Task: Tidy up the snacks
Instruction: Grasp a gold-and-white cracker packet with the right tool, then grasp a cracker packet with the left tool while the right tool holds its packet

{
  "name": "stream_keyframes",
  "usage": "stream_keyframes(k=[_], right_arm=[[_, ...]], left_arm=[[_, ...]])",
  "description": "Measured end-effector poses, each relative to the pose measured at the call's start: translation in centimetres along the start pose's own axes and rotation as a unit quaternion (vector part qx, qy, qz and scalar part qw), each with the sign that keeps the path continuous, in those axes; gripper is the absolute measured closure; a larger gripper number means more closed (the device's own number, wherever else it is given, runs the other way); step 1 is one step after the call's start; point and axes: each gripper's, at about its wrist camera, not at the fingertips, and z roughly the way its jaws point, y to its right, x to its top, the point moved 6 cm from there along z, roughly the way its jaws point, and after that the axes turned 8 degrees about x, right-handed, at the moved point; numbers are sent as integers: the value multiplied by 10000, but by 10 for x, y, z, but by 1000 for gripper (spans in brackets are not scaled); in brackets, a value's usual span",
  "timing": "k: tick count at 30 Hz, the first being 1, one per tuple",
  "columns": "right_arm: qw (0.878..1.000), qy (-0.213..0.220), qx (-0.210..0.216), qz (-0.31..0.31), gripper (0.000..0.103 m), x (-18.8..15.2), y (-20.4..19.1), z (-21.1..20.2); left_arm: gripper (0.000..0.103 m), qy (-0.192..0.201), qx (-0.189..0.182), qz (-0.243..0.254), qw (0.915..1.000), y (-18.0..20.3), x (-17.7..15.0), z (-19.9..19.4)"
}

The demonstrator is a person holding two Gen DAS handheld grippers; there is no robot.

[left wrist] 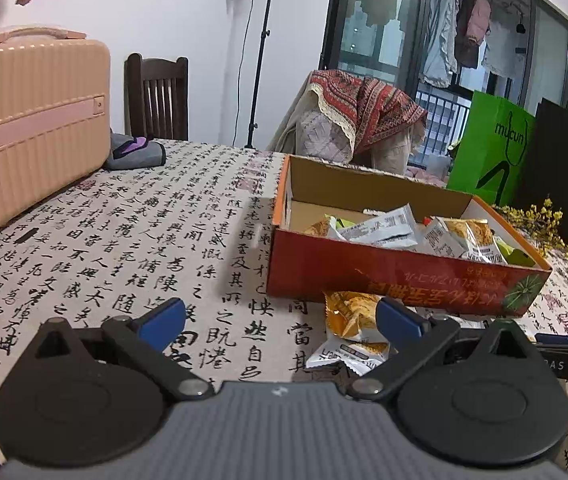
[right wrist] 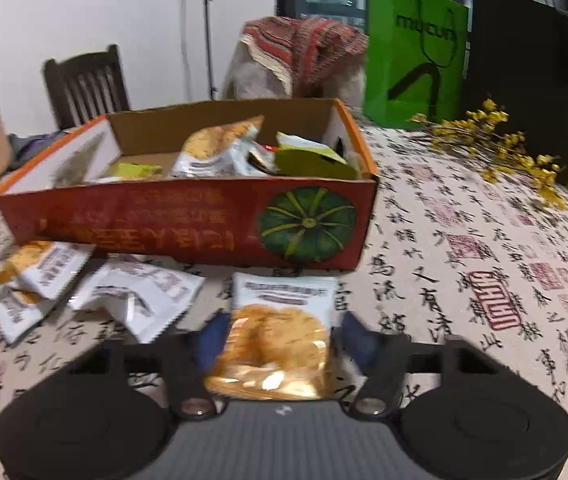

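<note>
Now snack packet (right wrist: 280,336) between right claw (right wrist: 282,336) pads — table-level

Glossy, probably foil snack packet (right wrist: 278,344); cardboard box (right wrist: 188,220)

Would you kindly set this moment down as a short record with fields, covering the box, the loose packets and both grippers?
box: open orange cardboard box on the tablecloth, several snack packets inside
loose packets: a cluster on the cloth in front of the box
right gripper: one packet between its fingers, pads at its edges; firm grip not clear
left gripper: open, empty, packets near its right finger
remaining: loose packets not yet boxed
</note>
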Motion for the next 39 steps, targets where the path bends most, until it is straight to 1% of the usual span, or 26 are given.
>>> stream_keyframes(k=[3, 6, 12, 15, 19, 23, 27, 29, 31, 35, 39], right_arm=[[9997, 182, 122, -66, 55, -3, -1, -3], [9993, 333, 166, 52, 62, -3, 3, -6], [9961, 755, 289, 344, 63, 0, 14, -20], [9941, 980, 235, 403, 63, 2, 17, -28], [9923, 1144, 109, 455, 63, 4, 22, -33], [9906, 1273, 41, 502, 63, 5, 25, -37], [9899, 1303, 75, 545, 62, 4, 27, -39], [9901, 1279, 113, 572, 62, 4, 27, -38], [9900, 1268, 130, 597, 62, 3, 27, -37], [9897, 1288, 155, 608, 62, 3, 27, -39], [9896, 1299, 168, 598, 62, 3, 27, -39]], left_arm=[[0, -58, 12, 77, 10000, 6, -1, 2], [0, -47, 53, 196, 9998, 12, 1, 4], [0, -179, 38, 349, 9992, 30, 6, 15], [0, -303, 73, 499, 9983, 44, 7, 23], [0, -428, 193, 704, 9964, 63, 7, 40], [0, -591, 331, 802, 9945, 78, 5, 57], [0, -730, 513, 936, 9916, 89, 0, 70], [0, -780, 480, 983, 9909, 92, -4, 74], [0, -762, 493, 1030, 9905, 94, -6, 76], [0, -715, 669, 1111, 9890, 95, -9, 79], [2, -719, 650, 1113, 9891, 94, -11, 82]])
